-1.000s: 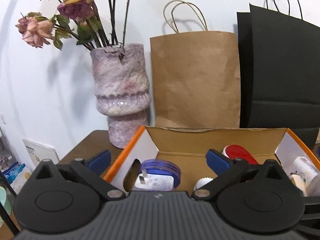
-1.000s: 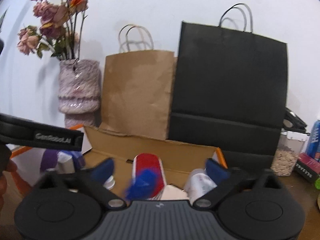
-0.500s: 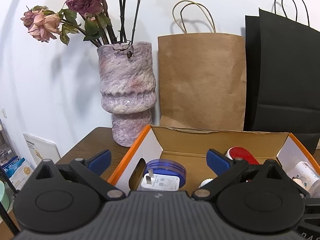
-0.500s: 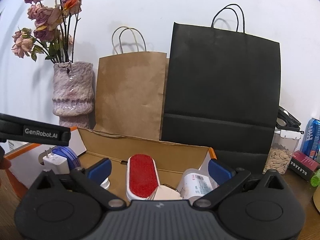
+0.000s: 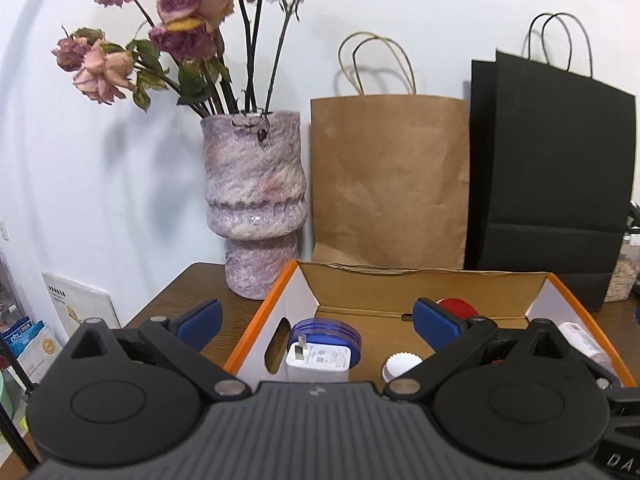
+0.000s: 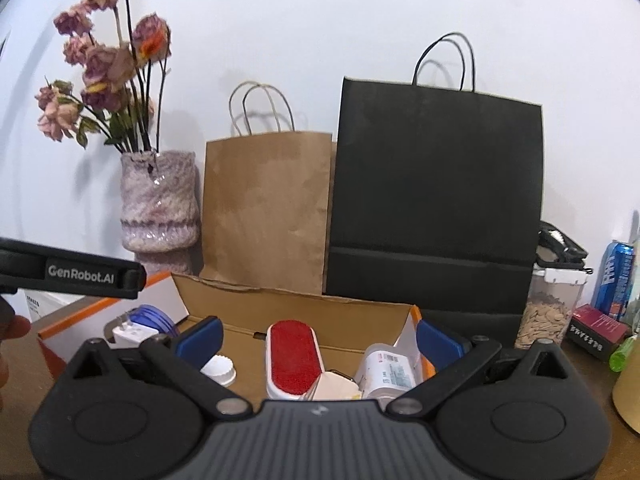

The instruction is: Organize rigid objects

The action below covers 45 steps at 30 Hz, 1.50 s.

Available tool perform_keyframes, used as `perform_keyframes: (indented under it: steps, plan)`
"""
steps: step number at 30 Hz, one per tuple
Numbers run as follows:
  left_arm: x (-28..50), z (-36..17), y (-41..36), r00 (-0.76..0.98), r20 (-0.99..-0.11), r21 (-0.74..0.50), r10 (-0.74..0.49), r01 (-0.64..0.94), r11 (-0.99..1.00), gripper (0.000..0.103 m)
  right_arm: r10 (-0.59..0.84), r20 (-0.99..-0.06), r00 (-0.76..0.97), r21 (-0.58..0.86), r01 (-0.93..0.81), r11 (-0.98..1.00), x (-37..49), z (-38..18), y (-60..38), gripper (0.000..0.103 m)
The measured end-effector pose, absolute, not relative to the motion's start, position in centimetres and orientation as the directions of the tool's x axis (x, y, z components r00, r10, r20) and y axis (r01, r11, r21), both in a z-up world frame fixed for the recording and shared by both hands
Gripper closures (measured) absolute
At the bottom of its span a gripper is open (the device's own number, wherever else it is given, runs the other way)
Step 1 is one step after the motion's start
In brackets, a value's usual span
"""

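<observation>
An open cardboard box with orange edges point(image 5: 256, 328) point(image 6: 412, 314) sits on the brown table. Inside lie a white plug adapter point(image 5: 318, 362) point(image 6: 128, 334) on a round blue tin point(image 5: 332, 330), a white ridged cap point(image 5: 402, 366) point(image 6: 219, 368), a red lint brush point(image 6: 291, 354) point(image 5: 456, 306) and a clear labelled bottle point(image 6: 386, 364) point(image 5: 580, 342). My left gripper point(image 5: 318, 320) hovers open above the box's near left side, holding nothing. My right gripper point(image 6: 318, 336) is open too, above the brush and bottle, and empty.
Behind the box stand a mottled purple vase with dried roses point(image 5: 254, 200) point(image 6: 160, 200), a brown paper bag point(image 5: 388, 180) point(image 6: 266, 208) and a black paper bag point(image 5: 548, 176) point(image 6: 434, 188). A seed jar point(image 6: 550, 312), a blue can point(image 6: 616, 280) and a dark red box point(image 6: 596, 330) crowd the right.
Both grippers have pulled back and up from the box, so more of the vase, bags and wall shows. A blurred blue thing between the right fingers one second ago is gone.
</observation>
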<state>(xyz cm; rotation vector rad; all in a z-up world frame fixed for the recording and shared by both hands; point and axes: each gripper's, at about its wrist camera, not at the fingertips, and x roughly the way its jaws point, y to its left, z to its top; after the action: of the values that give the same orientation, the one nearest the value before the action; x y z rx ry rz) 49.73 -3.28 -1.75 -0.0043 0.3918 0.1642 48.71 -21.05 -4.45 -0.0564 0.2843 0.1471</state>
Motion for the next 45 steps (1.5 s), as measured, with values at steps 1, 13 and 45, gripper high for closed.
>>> perform_keyframes:
  steps: [1, 13, 45]
  plan:
    - [49.2, -1.6, -3.3, 0.912, -0.378, 0.028, 0.158, -0.16, 0.987, 0.0, 0.137, -0.282, 0.95, -0.029, -0.151, 0.988, 48.2, -4.2, -21.2, 0.0]
    - [40.7, 0.7, -2.9, 0.918, -0.375, 0.022, 0.126, -0.127, 0.992, 0.0, 0.143, -0.277, 0.95, -0.002, -0.149, 0.989, 40.0, -0.7, -22.0, 0.0]
    - [14.1, 0.1, -1.0, 0.893, -0.433, 0.057, 0.12, -0.106, 0.993, 0.0, 0.169, -0.306, 0.937, 0.019, -0.171, 0.985, 13.3, 0.9, -20.8, 0.0]
